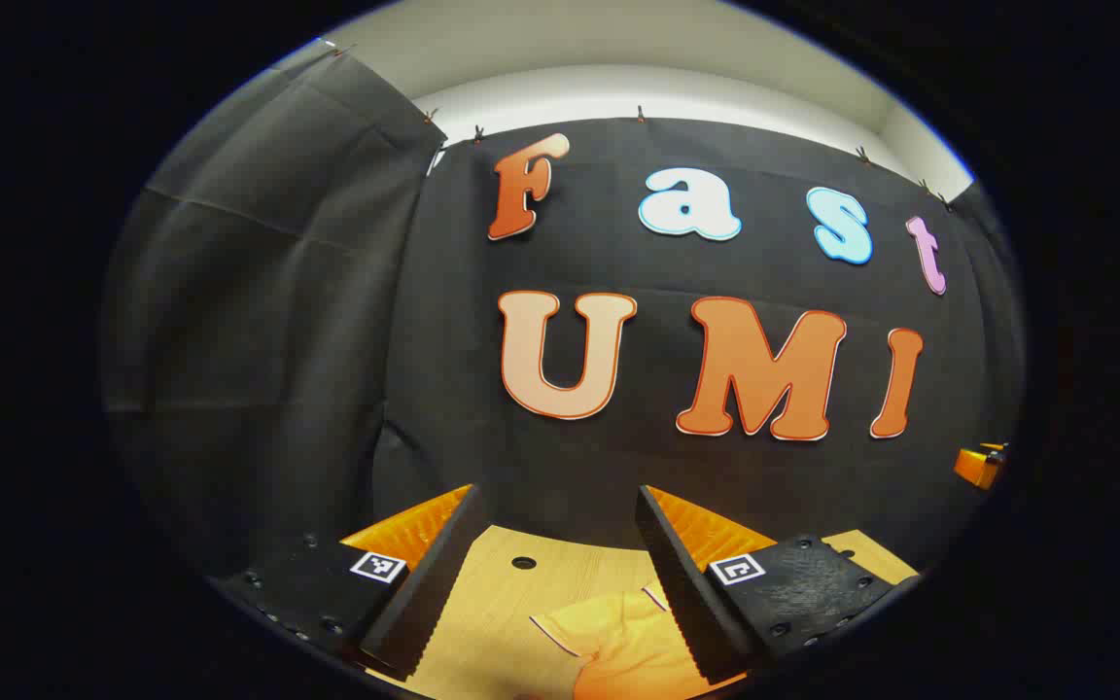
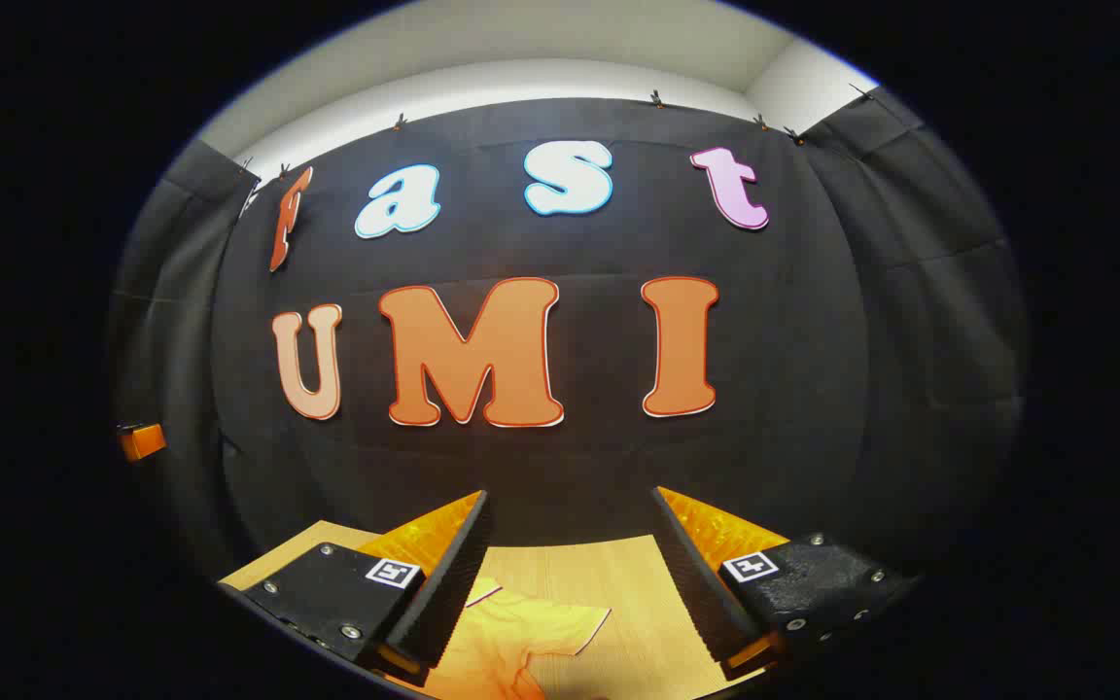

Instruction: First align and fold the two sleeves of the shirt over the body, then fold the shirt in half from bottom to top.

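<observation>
Shirt (image 1: 618,642) sits flat on the table (image 1: 502,593) down at 6 o'clock under both tools, left tool (image 1: 550,583) and right tool (image 2: 570,583) hovering wide open, holding nothing, left one probably closer.

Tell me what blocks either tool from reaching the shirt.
Nothing visible. Both the left tool and the right tool hang open above the shirt lying on the wooden table.
</observation>
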A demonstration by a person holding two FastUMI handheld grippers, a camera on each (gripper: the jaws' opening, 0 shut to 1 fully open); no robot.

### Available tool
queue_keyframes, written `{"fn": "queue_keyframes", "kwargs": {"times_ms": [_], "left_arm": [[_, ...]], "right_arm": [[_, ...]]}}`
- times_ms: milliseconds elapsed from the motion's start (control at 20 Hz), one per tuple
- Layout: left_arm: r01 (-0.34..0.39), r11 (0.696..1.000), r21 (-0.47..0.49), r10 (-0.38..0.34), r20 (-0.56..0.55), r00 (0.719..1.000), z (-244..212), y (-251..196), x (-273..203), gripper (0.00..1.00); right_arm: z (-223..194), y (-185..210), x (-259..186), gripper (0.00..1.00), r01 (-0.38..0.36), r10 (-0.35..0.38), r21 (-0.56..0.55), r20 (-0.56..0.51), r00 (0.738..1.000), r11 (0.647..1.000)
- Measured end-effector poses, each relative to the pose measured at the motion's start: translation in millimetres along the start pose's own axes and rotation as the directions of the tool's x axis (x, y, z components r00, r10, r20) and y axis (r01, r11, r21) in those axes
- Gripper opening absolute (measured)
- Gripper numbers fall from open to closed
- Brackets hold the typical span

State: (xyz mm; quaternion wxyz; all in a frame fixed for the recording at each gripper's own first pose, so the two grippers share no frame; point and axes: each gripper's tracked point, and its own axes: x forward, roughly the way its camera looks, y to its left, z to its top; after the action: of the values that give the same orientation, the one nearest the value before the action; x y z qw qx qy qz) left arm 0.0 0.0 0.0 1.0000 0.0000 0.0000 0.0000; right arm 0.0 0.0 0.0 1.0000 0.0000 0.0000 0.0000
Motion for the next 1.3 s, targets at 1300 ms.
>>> {"fn": "queue_keyframes", "kwargs": {"times_ms": [1300], "left_arm": [[0.056,0.998,0.017,-0.054,-0.075,0.996,-38,19,61,0.98]], "right_arm": [[-11,21,66,0.97,0.053,-0.052,0.001,-0.160,0.986,0.999]]}}
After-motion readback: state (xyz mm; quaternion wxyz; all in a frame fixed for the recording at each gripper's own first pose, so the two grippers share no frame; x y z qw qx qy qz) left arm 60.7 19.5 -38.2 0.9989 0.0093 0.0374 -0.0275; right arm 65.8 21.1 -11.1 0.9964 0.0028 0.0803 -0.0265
